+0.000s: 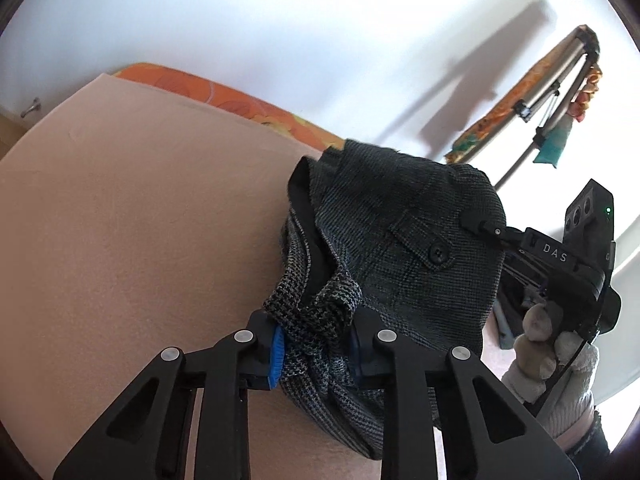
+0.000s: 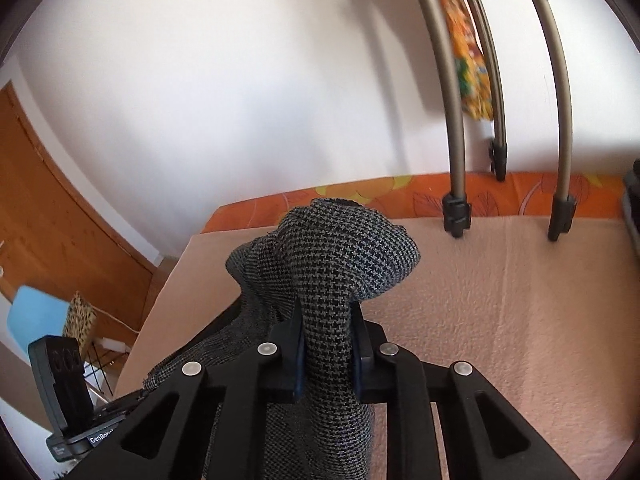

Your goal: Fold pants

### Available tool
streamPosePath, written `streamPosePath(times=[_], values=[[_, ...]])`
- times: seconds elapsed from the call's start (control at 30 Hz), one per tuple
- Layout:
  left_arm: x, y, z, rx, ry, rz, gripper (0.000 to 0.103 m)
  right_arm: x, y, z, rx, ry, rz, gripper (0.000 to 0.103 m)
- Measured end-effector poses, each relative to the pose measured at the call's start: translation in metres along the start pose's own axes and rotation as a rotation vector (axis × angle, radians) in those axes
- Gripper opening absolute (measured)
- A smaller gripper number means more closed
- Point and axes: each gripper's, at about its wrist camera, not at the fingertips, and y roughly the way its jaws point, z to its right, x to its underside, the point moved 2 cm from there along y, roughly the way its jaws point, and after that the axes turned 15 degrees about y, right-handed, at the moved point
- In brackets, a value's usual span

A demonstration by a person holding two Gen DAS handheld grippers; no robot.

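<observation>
left gripper (image 1: 316, 344): I see both jaws clamped on a bunched fold of the pants (image 1: 404, 248), blue pad pressed into the cloth.
right gripper (image 2: 326, 356): jaws closed tight on another bunch of the same fabric; in the left view its tip pinches the waist edge by the button flap.
pants: grey houndstooth weave, held up between both grippers, over the peach blanket (image 2: 500, 300); I can't tell whether any part touches it.
background: orange floral sheet (image 2: 520, 194) at the far edge, drying rack legs (image 2: 456, 132) standing on the bed, white wall behind.
</observation>
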Motion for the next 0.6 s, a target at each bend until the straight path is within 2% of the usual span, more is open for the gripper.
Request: streamPosePath(times=[0.37, 0.6], values=[[-0.008, -0.02, 0.063, 0.062, 0.126, 0.047, 0.022, -0.013, -0.061, 0.003, 0.023, -0.05, 0.069, 0.015], [-0.012, -0.025, 0.117, 0.128, 0.179, 0.076, 0.022, -0.027, -0.116, 0.025, 0.042, -0.051, 0.128, 0.015]])
